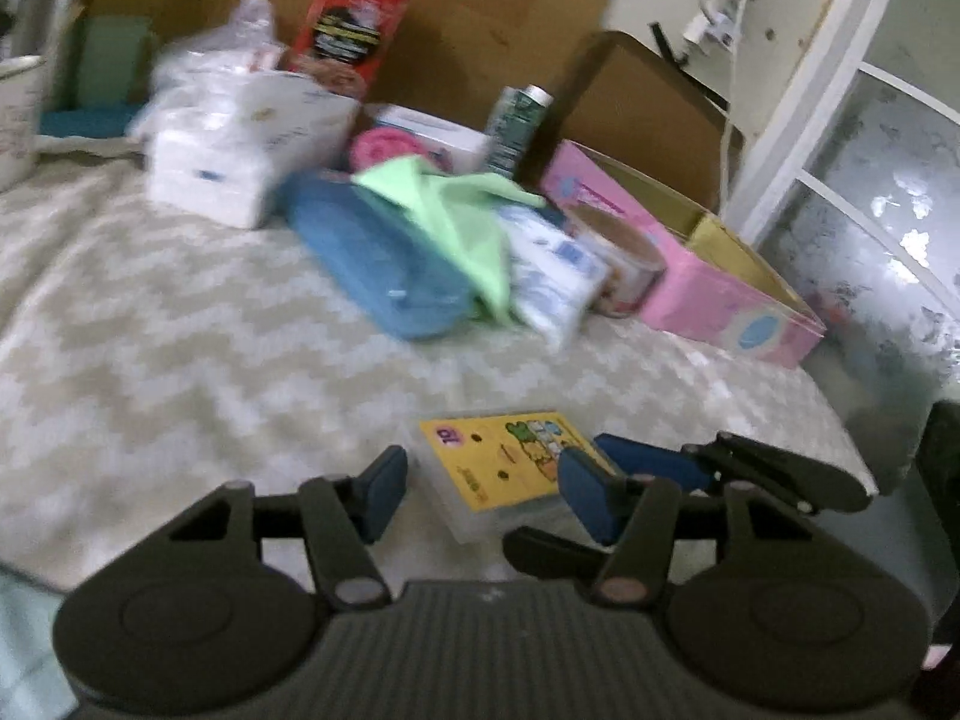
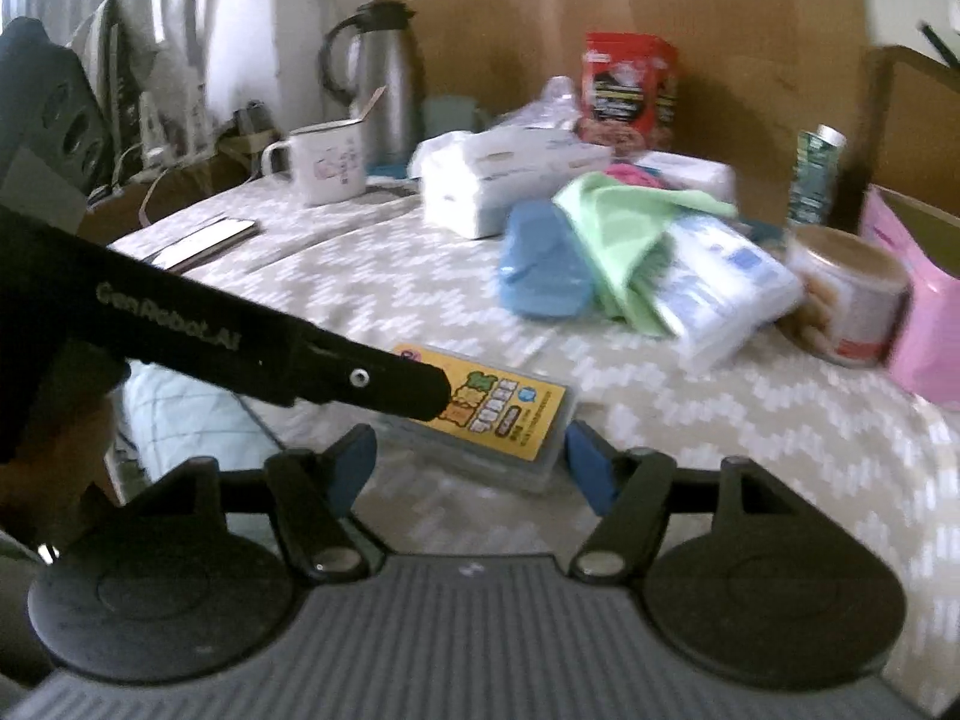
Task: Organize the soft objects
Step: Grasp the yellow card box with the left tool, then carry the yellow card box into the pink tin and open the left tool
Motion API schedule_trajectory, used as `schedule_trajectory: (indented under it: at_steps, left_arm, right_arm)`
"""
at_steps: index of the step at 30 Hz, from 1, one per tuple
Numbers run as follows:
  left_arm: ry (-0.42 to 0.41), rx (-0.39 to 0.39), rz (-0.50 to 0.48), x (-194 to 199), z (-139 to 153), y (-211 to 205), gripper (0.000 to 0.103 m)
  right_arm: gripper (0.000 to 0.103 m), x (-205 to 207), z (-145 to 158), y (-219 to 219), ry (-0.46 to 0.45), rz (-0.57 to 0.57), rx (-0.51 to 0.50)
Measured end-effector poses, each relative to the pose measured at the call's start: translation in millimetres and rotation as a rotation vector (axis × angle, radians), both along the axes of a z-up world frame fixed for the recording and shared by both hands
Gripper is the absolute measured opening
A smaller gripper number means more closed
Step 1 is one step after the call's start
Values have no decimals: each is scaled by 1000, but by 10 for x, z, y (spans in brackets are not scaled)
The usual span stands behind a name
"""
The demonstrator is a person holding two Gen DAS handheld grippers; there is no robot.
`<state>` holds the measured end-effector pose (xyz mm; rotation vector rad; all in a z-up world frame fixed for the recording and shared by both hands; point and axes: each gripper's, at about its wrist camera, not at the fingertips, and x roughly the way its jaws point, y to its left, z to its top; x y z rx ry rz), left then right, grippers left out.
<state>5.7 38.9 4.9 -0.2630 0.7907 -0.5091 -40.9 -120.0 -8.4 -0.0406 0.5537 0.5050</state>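
Observation:
A flat clear case with a yellow label (image 1: 498, 468) lies on the zigzag-patterned cloth (image 1: 180, 330) near the front edge. My left gripper (image 1: 486, 495) straddles it; the right pad overlaps its corner, while a gap shows at the left pad. My right gripper (image 2: 474, 462) stands open around the same case (image 2: 504, 420) from the other side, with one of its fingers (image 1: 648, 462) showing in the left wrist view. Further back lie a green cloth (image 1: 456, 222), a blue pouch (image 1: 378, 264), a pack of tissues (image 1: 552, 270) and a pink cloth (image 1: 384, 144).
A pink box (image 1: 708, 282) and a round tin (image 1: 624, 264) sit at the right, with a green can (image 1: 516, 126) behind. White tissue packs (image 1: 240, 138), a red snack bag (image 1: 351, 30), a mug (image 2: 327, 162) and a steel flask (image 2: 384, 90) stand at the back against cardboard.

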Motion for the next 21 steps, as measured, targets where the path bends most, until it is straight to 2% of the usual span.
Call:
schedule_trajectory:
  at_steps: [5, 7, 10, 16, 21]
  left_arm:
    - [43, -48, -86, 339, -14, -481, 56]
    - [38, -58, -129, 229, -32, -588, 56]
    - [37, -58, -202, 309, -56, -956, 56]
    - [-51, -58, -326, 337, 162, -1546, 56]
    - [-117, -48, -362, 400, 380, -1904, 56]
  right_arm:
    - [71, -46, 12, -377, -25, -141, 8]
    - [71, -68, 3, -529, -34, -194, 5]
    - [71, -142, -19, -786, -53, -290, -4]
    - [66, -263, 37, -1241, -112, -473, -16]
    - [65, -199, 179, -1589, -165, -565, 34]
